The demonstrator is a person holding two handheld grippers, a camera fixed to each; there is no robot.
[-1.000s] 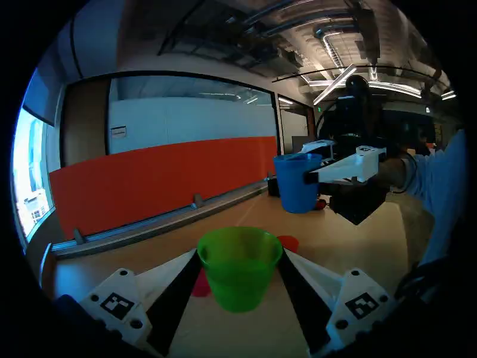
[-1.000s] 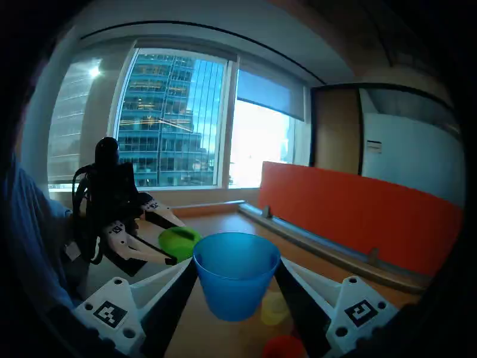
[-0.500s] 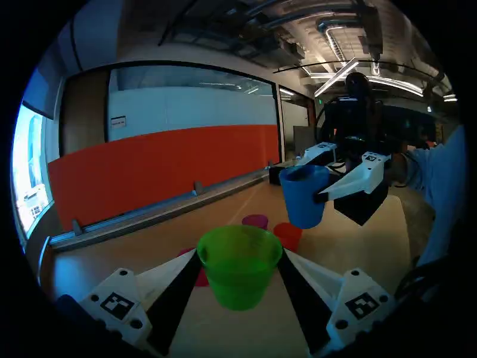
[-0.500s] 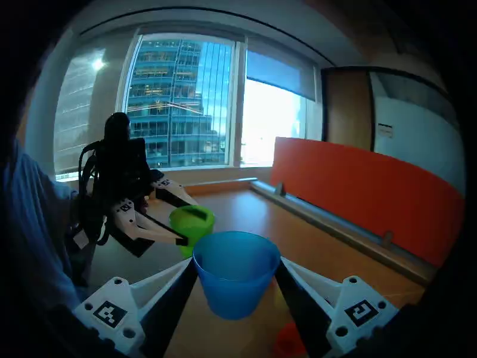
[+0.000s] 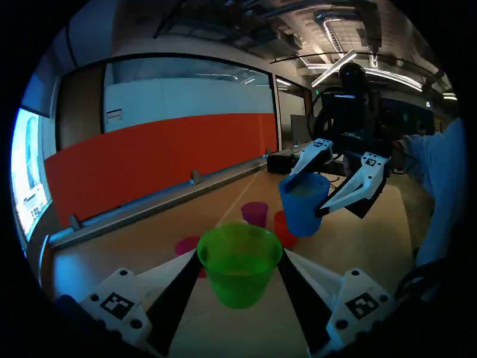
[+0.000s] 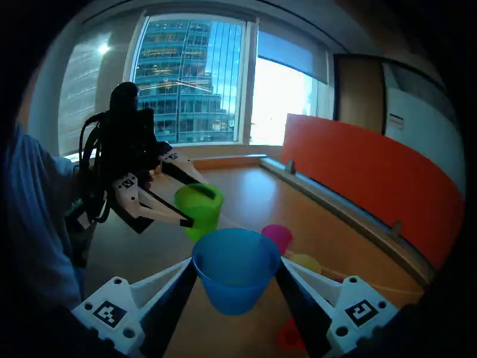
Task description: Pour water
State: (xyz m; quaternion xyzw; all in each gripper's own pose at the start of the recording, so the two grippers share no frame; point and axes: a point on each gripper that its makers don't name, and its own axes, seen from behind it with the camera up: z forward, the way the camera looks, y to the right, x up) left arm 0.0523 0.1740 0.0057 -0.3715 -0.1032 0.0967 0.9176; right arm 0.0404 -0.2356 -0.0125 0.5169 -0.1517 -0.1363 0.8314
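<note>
Left gripper [image 5: 238,258] clamps the translucent green plastic cup [image 5: 238,280], right gripper [image 6: 235,265] clamps the blue plastic cup [image 6: 234,286], both held over the wooden table [image 5: 358,238], away from its edges. Pouring looks not yet begun; next, bring the rims close and tilt one steadily.

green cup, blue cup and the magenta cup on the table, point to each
green cup [image 5: 239,286], left gripper view, on its front wall.
blue cup [image 6: 234,295], right gripper view, on its front wall.
magenta cup [image 5: 255,213], left gripper view, on its side wall.
</note>
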